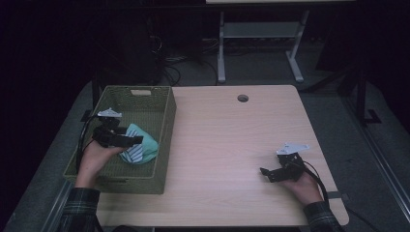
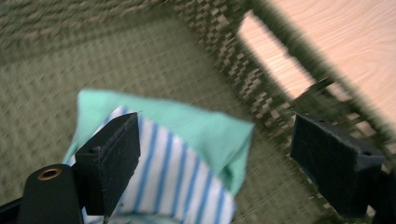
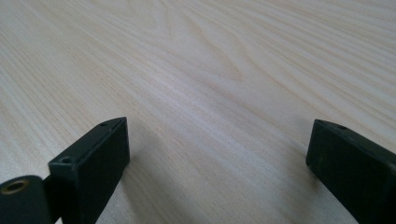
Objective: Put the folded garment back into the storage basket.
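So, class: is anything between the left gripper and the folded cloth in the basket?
Nothing visible. The left gripper hangs open just above the cloth, which lies on the floor of the basket.

Dim room, grey floor, white-legged bench, tangled cables

Folded mint-green and blue-striped cloth: lower part cut off by the bottom edge of the left gripper view, one corner hidden behind a black jaw. Woven olive-green basket: weave motion-blurred there. Person's forearms: cropped at the high view's bottom edge.
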Tool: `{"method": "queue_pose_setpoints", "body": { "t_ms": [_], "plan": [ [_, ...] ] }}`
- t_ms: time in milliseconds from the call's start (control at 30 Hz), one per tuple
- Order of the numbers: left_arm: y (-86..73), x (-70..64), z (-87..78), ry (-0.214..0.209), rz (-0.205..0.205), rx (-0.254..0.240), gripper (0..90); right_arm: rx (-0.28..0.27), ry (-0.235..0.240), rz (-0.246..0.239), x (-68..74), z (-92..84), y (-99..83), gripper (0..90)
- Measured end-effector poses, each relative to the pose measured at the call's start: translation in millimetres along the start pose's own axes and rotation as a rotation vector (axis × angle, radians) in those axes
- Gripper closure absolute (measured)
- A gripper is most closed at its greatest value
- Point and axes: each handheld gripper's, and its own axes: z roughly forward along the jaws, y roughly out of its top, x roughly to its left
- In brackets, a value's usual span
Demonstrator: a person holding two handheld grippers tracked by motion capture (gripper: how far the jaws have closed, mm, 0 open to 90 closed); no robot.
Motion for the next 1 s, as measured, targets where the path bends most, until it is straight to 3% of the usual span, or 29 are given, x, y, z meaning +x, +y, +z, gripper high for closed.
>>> {"method": "queue_pose_setpoints", "body": {
  "t_ms": [500,1000],
  "plan": [
    [42.1,-64.0,9.8,-0.091,0.082,-0.083,15.2,-0.002,-0.002,-0.001,0.1,-0.1,-0.2,5.8],
    [65.0,-126.7,41.2,-0.154,0.164,-0.082,15.3,-0.002,-0.002,0.000,0.2,-0.1,-0.2,5.8]
  ]
}}
